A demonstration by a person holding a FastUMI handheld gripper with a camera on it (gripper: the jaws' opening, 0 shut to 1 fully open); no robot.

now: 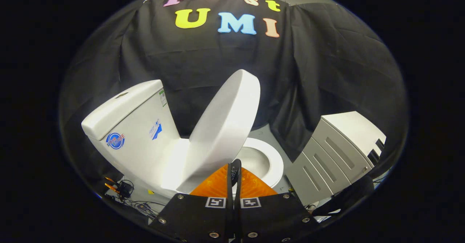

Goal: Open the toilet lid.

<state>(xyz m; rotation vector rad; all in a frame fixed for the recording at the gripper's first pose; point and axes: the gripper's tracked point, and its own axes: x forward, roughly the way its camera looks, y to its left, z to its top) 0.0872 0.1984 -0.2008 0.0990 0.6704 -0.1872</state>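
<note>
Just beyond the gripper [234, 175], whose fingers are pressed together pinching nothing, the toilet lid [225, 126] stands tilted up over the seat [272, 163], leaning toward the tank [127, 126] at left, apparently pushed rather than gripped.

lid [223, 126] raised right of tank [127, 123], cabinet [338, 152] farther right

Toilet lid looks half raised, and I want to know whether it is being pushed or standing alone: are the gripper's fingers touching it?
Cannot tell. In the gripper view the closed fingers overlap the toilet lid's lower edge, with no plain contact or gap.
</note>
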